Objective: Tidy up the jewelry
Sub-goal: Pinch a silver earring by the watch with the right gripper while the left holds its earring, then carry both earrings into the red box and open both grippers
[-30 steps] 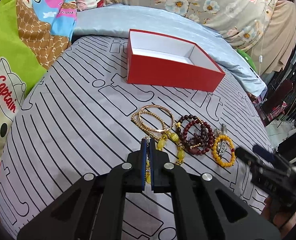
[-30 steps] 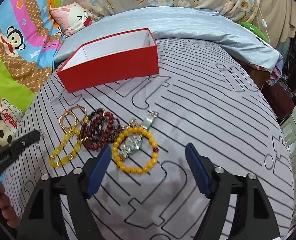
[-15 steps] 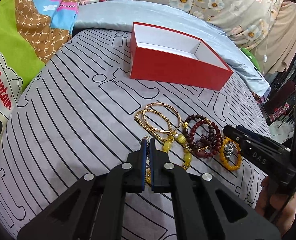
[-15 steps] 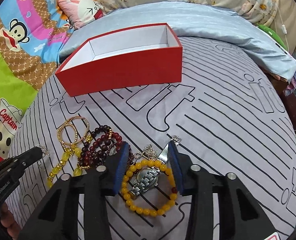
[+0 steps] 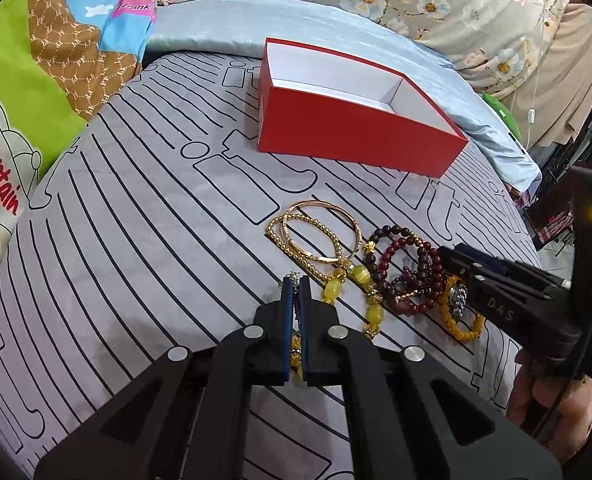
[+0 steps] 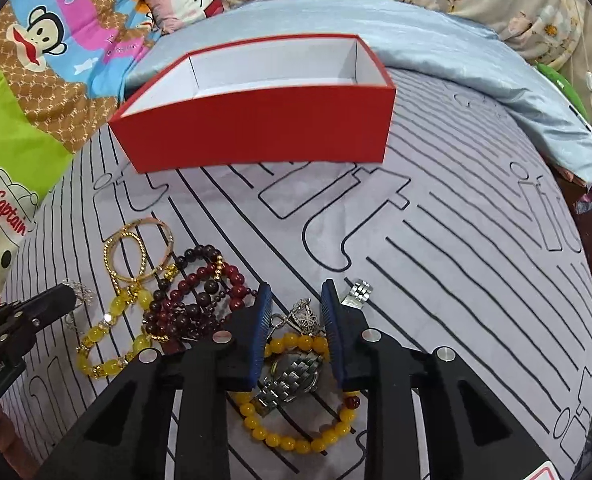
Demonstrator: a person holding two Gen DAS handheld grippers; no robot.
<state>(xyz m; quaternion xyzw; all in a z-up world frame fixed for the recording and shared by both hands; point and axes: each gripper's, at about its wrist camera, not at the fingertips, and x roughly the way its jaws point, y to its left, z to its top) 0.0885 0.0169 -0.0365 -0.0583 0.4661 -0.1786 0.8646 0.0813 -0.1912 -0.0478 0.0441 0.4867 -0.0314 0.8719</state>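
An open red box [image 5: 356, 140] [image 6: 255, 128] with a white inside stands at the back of the bed. In front of it lie gold bangles [image 6: 135, 248], dark red bead bracelets [image 6: 199, 296], a yellow chunky bracelet [image 6: 107, 344], an orange bead bracelet [image 6: 296, 444] and a silver watch [image 6: 291, 376]. My right gripper [image 6: 296, 292] is closing, its jaws straddling the top of the orange bracelet, the watch and a silver filigree piece [image 6: 306, 316]. My left gripper [image 5: 296, 280] [image 6: 61, 296] is shut on a thin silver trinket [image 5: 293, 276] at the left end of the pile.
The grey line-printed sheet [image 5: 155, 260] covers the bed. A light blue quilt [image 6: 436, 48] lies behind the box and a cartoon blanket [image 5: 35, 80] at the left. The bed drops off at the right. A hand [image 5: 544, 412] holds the right gripper.
The right gripper came down and forward over the orange bracelet and watch, and its jaws narrowed from wide apart to close around them. The left gripper stayed shut in place.
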